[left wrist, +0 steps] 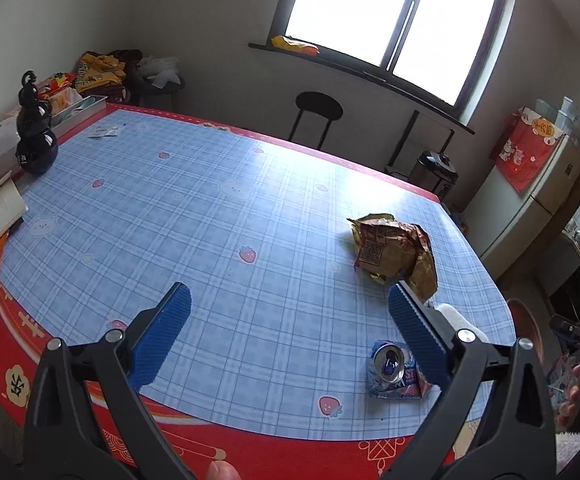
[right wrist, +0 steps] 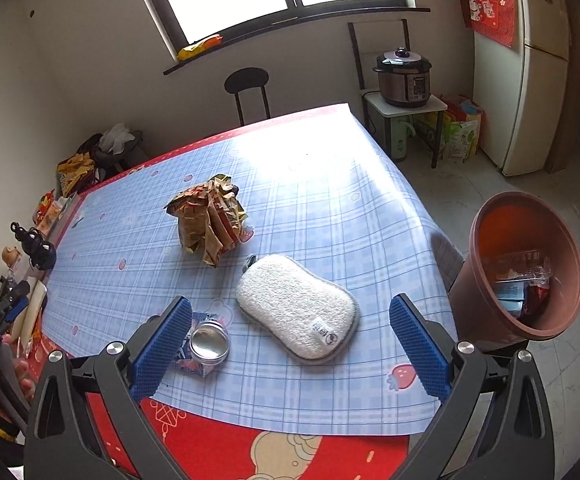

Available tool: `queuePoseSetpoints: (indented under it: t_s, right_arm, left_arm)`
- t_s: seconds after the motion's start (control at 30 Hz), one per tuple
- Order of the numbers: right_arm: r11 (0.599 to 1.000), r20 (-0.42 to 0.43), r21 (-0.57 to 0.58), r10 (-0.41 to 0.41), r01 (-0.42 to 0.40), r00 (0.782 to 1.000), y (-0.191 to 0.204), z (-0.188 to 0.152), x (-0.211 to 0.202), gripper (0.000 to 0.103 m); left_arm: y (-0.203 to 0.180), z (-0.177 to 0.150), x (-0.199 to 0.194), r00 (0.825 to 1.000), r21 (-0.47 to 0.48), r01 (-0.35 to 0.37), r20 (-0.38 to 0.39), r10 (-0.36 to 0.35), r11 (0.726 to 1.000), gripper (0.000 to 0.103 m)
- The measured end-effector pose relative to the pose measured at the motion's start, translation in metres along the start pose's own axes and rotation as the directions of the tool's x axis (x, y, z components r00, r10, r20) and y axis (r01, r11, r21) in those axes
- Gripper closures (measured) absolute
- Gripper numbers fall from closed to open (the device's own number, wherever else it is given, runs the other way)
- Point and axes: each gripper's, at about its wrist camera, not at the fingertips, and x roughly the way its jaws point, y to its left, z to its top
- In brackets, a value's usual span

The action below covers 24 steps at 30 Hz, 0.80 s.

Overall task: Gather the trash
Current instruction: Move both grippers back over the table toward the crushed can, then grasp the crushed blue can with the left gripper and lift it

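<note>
Above table (left wrist: 250, 184) | left gripper (left wrist: 290, 300), right gripper (right wrist: 290, 312) | jaws wide, empty

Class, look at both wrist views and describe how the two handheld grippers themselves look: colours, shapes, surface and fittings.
Both look the same. The left gripper and the right gripper each have two black plastic arms with triangular cut-outs, joined by silver round bolts. Each finger carries a long blue pad with a fine ribbed, grippy surface. No cables or printed markings show on them.
</note>
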Motion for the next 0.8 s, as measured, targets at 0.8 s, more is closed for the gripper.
queuePoseSetpoints:
  t_s: [0.8]
  right_arm:
    - [0.962,-0.021,0.161,-0.221,0.222,0.975,-0.014,-0.042,-0.023,0.006]
  left_arm:
    - [-0.081,-0.076,0.147,0.819,0.017,0.384,-0.468,-0.332,0.923,0.025]
